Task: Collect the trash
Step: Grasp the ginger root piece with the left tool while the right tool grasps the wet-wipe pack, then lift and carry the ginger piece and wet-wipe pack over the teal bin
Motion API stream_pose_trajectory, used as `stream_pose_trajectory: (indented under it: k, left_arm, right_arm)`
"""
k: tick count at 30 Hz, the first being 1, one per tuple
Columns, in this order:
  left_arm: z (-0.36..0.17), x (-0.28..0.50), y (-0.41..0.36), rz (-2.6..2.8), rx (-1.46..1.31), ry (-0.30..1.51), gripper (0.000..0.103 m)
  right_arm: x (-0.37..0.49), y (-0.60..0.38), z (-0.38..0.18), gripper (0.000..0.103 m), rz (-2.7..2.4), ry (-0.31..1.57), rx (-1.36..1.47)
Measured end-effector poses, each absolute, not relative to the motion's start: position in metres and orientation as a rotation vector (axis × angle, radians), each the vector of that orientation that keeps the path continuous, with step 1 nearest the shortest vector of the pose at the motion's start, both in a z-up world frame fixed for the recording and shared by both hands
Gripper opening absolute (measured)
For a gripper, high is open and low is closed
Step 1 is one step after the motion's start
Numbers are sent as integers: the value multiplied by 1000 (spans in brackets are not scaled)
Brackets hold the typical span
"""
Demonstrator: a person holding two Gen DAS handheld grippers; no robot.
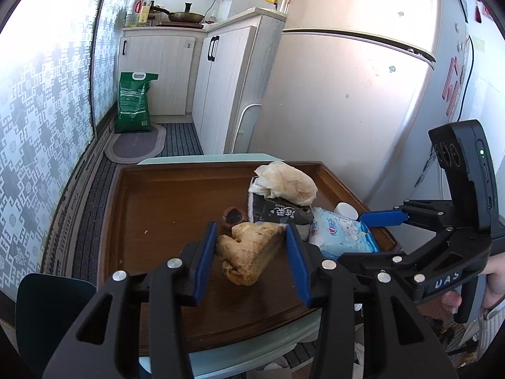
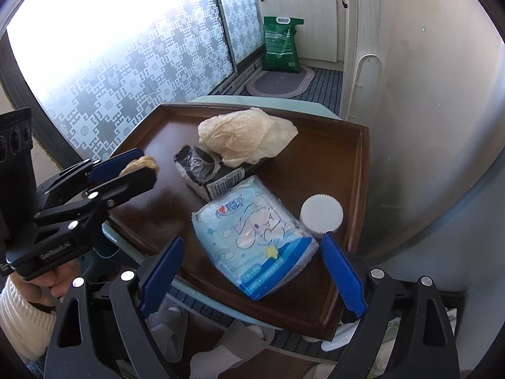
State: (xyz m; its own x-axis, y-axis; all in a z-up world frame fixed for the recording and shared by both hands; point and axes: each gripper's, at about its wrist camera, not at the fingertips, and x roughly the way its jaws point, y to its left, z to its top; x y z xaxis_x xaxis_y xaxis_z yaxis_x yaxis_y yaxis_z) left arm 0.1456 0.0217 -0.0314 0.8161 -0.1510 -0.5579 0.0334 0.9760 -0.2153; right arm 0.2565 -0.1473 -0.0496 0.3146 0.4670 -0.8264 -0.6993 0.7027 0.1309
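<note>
While left gripper (image 1: 251,249) clamps ginger (image 1: 247,251), right gripper (image 2: 252,268) gapes.

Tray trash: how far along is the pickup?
Done: nothing visibly collected; no bin is in view. In hand: the left gripper is shut on the brown crust-like scrap, which looks lifted off the tray. The right gripper is open around the blue tissue pack. Left: that pack, the black wrapper, crumpled plastic bag, white cap and a small dark scrap.
</note>
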Motion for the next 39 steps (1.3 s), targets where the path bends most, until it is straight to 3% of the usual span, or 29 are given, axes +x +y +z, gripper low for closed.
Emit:
stream_pose_trajectory:
  k: [8,26,39]
  left_arm:
    - [-27,141,37,-83,-211,602,47]
    - [-15,120,66,-45,-246,568,47]
    - [-12,106,90,-8,-269,551,47]
  right_arm:
    - [251,-132,-52,86,788,982,-349]
    - [245,-109,-53,43,767,937,-431]
    - [228,-101,-18,39,786,870,-418]
